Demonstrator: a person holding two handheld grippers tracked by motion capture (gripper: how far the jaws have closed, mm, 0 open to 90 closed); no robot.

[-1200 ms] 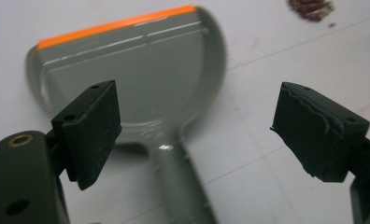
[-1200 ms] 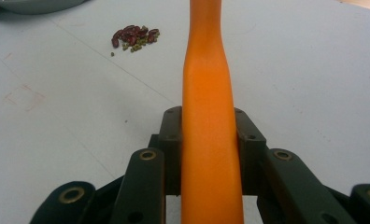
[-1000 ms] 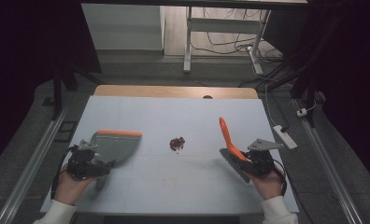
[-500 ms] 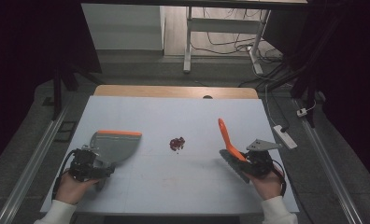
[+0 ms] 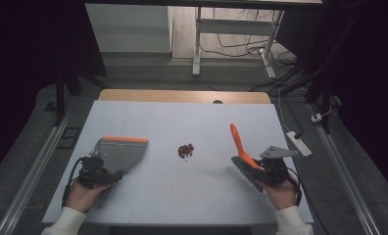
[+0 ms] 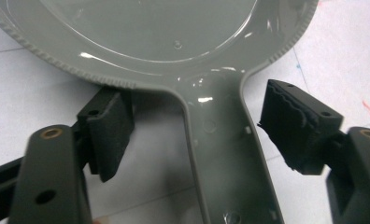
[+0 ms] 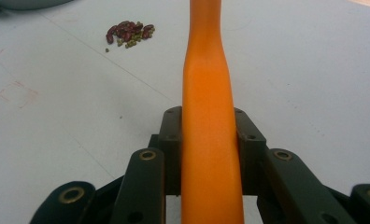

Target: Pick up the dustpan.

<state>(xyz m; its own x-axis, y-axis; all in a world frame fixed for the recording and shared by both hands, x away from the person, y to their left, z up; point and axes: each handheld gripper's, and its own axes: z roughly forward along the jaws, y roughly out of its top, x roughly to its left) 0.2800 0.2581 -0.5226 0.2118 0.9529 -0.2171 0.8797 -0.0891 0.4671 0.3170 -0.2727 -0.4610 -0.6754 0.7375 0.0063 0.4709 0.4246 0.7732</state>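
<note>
At the lower left of the high view, the left gripper (image 5: 100, 172) sits low over the handle of a grey dustpan (image 5: 119, 152), which lies flat on the white table (image 5: 192, 196) with its orange front edge turned toward the top of the frame. In the left gripper view the dustpan handle (image 6: 225, 154) runs up between the two black pads (image 6: 109, 133); the jaws have just been closing around it, yet bare table shows on either side of the handle, so they remain spread and nothing is pinched (the right-hand pad sits nearer than the left). The pan's scoop is empty.

At the centre of the table lies a small heap of red and green beans (image 5: 185, 151), well apart from both tools.

At the lower right, the right gripper (image 5: 258, 172) has its jaws pressed together on the orange handle of a small brush (image 5: 241, 147), which slants up toward the top of the frame with the grey bristle head low near the table; the right gripper view shows the pads flush against the handle on both sides.

The likely trouble is on the left: an off-centre grip on the smooth, sloping handle could let the pan twist or skid as it lifts. A hard sweep from the brush could also scatter the beans past the pan's edge.
</note>
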